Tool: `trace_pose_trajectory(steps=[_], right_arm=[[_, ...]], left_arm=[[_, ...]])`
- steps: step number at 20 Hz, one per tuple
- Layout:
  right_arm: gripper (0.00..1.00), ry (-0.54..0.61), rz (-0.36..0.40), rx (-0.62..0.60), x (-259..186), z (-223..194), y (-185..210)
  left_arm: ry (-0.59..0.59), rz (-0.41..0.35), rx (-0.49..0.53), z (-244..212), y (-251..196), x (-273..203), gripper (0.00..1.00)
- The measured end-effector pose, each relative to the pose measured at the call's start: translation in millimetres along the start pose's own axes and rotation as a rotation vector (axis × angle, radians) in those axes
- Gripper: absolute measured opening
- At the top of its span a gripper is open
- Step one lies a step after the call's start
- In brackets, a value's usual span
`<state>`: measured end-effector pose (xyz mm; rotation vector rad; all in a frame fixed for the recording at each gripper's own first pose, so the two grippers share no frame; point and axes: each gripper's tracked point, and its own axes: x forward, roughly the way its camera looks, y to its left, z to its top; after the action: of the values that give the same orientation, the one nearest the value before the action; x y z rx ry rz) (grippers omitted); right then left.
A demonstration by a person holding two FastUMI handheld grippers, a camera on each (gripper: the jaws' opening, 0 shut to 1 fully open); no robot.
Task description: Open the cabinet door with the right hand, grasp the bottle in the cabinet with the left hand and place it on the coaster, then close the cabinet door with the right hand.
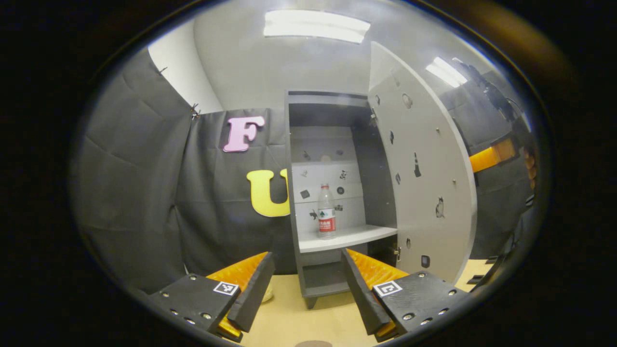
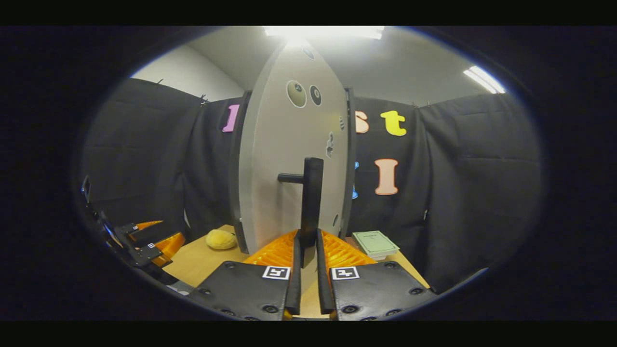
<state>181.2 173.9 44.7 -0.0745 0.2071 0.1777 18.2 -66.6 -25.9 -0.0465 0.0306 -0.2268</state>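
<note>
left tongs (image 1: 307, 282): open wide, holding nothing, hovering over the counter (image 1: 289, 318) and aimed at the cabinet opening. Also seen at the far left edge of the right gripper view (image 2: 144, 243), low beside the counter edge.
right tongs (image 2: 308, 255): closed on the door handle (image 2: 311, 202), both fingers (image 2: 295, 270) pressing the lower end of the vertical black bar.
cabinet (image 1: 332, 193): tall grey unit standing on the counter against the black cloth wall; interior exposed, white back panel dotted with small dark stickers.
cabinet door (image 1: 424, 168): swung open to the right of the opening in the left gripper view, inner face toward that camera. In the right gripper view its outer face (image 2: 289, 159) stands straight ahead with the handle mounted on it.
bottle (image 1: 326, 212): clear plastic, red-and-white label, pale cap, upright on the white shelf (image 1: 344, 237) inside the cabinet, toward the shelf's left half. Well apart from the left tongs, roughly in line with the gap between the fingers.
lower compartment: dark, below the shelf; contents cannot be made out.
coaster: possibly the dark round edge at the very bottom of the left gripper view (image 1: 313, 343); too cropped to be sure.
yellow soft object (image 2: 221, 239): on the counter, left of the door's lower edge.
green booklet (image 2: 375, 243): lying flat on the counter, right of the door.
ceiling lights (image 1: 315, 25): on, overhead.
</note>
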Motion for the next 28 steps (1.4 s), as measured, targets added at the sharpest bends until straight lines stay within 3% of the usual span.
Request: trace_pose_trajectory(steps=[1, 2, 3, 4, 7, 12, 15, 18, 19, 20, 21, 23, 25, 28], right_arm=[[0.13, -0.002, -0.036, -0.011, -0.6, 1.1, -8.7], [0.21, -0.003, -0.075, -0.018, -1.7, 1.9, -16.3], [0.17, -0.003, -0.114, -0.024, -3.1, 1.2, -23.2], [0.21, -0.004, -0.146, -0.027, -5.2, 2.5, -29.5], [0.00, -0.002, -0.213, -0.007, -12.2, -0.1, -37.6], [0.03, -0.020, -0.325, 0.050, -24.2, -0.3, -45.2], [0.20, -0.078, -0.327, 0.103, -22.9, 8.0, -37.8], [0.36, -0.123, -0.280, 0.103, -24.3, 10.7, -20.4], [0.54, -0.127, -0.276, 0.093, -32.3, 8.2, -13.7], [0.73, -0.127, -0.277, 0.085, -40.3, 4.5, -10.1], [0.87, -0.129, -0.267, 0.081, -49.6, 1.8, -3.6], [0.95, -0.126, -0.229, 0.063, -53.0, -0.5, 10.5], [0.96, -0.132, -0.186, 0.039, -53.3, -1.2, 24.3], [0.94, -0.123, -0.097, 0.043, -48.8, -15.6, 51.6]], left_arm=[[-0.002, -0.010, -0.001, 1.1, -5.6, 1.1, 0.82], [-0.002, -0.020, -0.002, -0.2, -9.1, 2.7, 0.82], [-0.002, -0.029, -0.005, 0.1, -14.4, 4.9, 0.82], [-0.002, -0.040, -0.008, -1.1, -20.5, 7.3, 0.82], [-0.004, -0.074, -0.011, -1.4, -36.3, 10.9, 0.82], [0.003, -0.116, -0.018, -5.9, -49.8, 19.2, 0.82], [0.014, -0.136, -0.028, -9.6, -49.9, 24.7, 0.85], [0.015, -0.159, -0.023, -7.5, -52.4, 36.9, 0.85], [0.018, -0.167, -0.021, -6.0, -51.7, 42.0, 0.82], [0.019, -0.173, -0.023, -5.2, -51.8, 49.9, 0.86], [0.021, -0.177, -0.026, -5.3, -51.4, 58.5, 0.86], [0.030, -0.171, -0.034, -6.3, -46.8, 79.4, 0.86], [0.040, -0.166, -0.061, -6.9, -46.5, 103.7, 0.82], [0.053, -0.142, -0.072, -10.2, -39.8, 151.1, 0.86]])
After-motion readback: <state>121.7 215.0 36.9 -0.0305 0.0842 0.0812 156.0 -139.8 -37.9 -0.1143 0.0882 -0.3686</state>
